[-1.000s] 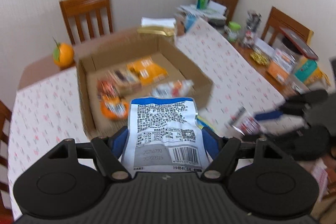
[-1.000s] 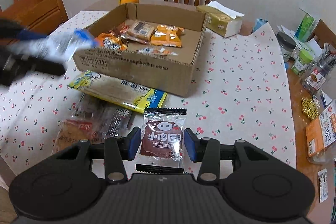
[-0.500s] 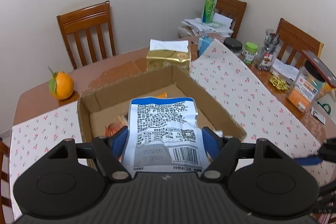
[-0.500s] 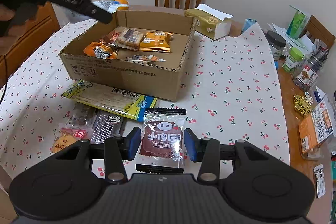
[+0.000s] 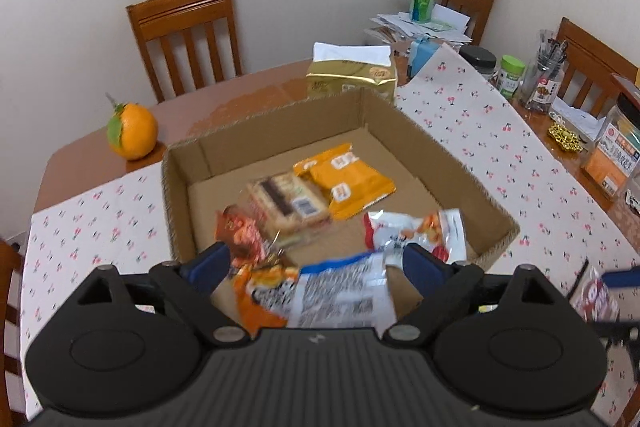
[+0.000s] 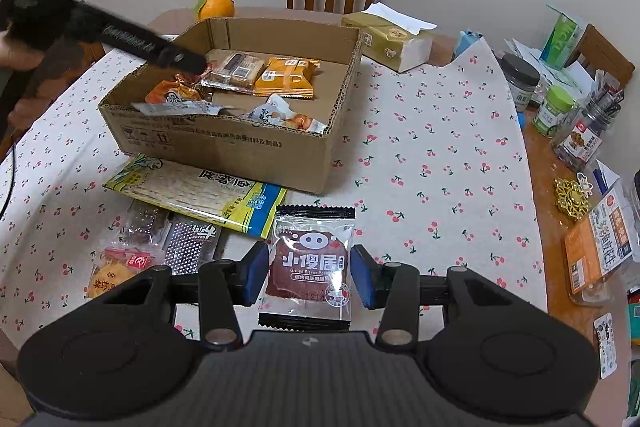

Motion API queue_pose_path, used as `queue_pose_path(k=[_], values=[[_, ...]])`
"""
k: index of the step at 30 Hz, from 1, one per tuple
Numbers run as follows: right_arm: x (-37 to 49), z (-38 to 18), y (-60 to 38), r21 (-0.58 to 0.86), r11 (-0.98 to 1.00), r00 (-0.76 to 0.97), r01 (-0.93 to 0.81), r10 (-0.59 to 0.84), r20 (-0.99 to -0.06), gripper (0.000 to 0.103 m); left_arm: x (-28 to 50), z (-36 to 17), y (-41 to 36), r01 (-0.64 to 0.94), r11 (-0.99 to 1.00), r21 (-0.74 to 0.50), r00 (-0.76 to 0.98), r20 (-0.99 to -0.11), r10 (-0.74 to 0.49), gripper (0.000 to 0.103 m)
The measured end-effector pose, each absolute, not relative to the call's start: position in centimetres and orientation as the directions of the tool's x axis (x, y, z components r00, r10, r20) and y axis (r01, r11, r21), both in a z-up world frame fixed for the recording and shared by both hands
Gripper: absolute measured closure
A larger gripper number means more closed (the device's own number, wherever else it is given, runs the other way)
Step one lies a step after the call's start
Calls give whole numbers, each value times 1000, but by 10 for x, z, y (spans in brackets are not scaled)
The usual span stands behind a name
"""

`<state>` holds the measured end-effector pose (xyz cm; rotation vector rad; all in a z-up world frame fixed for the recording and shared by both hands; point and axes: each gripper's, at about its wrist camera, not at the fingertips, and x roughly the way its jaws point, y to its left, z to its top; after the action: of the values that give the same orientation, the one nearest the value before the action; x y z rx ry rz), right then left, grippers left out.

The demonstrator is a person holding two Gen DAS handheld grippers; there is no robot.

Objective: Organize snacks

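- Left wrist view: the left gripper hangs over the near edge of the cardboard box, its jaws just spread wide and let go. The blue-and-white packet, blurred, lies free between the blue pads, long axis running near to far.
- Right wrist view: the right gripper grasps the pork jerky packet by its sides, upright, black seal edge far, above the tablecloth nearer than the box.
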<state>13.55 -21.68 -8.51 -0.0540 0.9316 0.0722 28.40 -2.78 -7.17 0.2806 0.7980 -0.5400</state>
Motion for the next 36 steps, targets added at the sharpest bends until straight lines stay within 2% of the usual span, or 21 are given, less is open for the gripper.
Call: queue_pose_path(k=[7,17,26,28,29,30,33,36], values=[[147,-69,-218,-34,993,621,-111,43,-783,53,261,-69,-4,500,866,23,575,-757,-311,10],[198,-27,-206,-65,974,700,-216,108,-706,53,222,-64,11,416,909,8,597,-756,-266,10],[280,-38,-185,-79,959,687,-274,138,-713,52,197,-62,22,380,925,-9,614,-745,-260,10],[293,-43,-181,-90,959,682,-271,125,-721,44,195,-62,29,368,930,-19,614,-746,-258,10],[297,-46,-179,-95,960,676,-263,113,-728,28,194,-62,32,362,932,-22,613,-747,-255,10],[299,-49,-176,-102,960,673,-262,106,-732,19,194,-63,35,356,934,-21,613,-749,-251,10],[294,-58,-164,-118,944,654,-309,120,-747,15,193,-63,42,333,943,-19,616,-753,-233,10],[287,-69,-152,-136,927,617,-349,118,-778,15,193,-64,48,316,948,-41,612,-754,-237,10]])
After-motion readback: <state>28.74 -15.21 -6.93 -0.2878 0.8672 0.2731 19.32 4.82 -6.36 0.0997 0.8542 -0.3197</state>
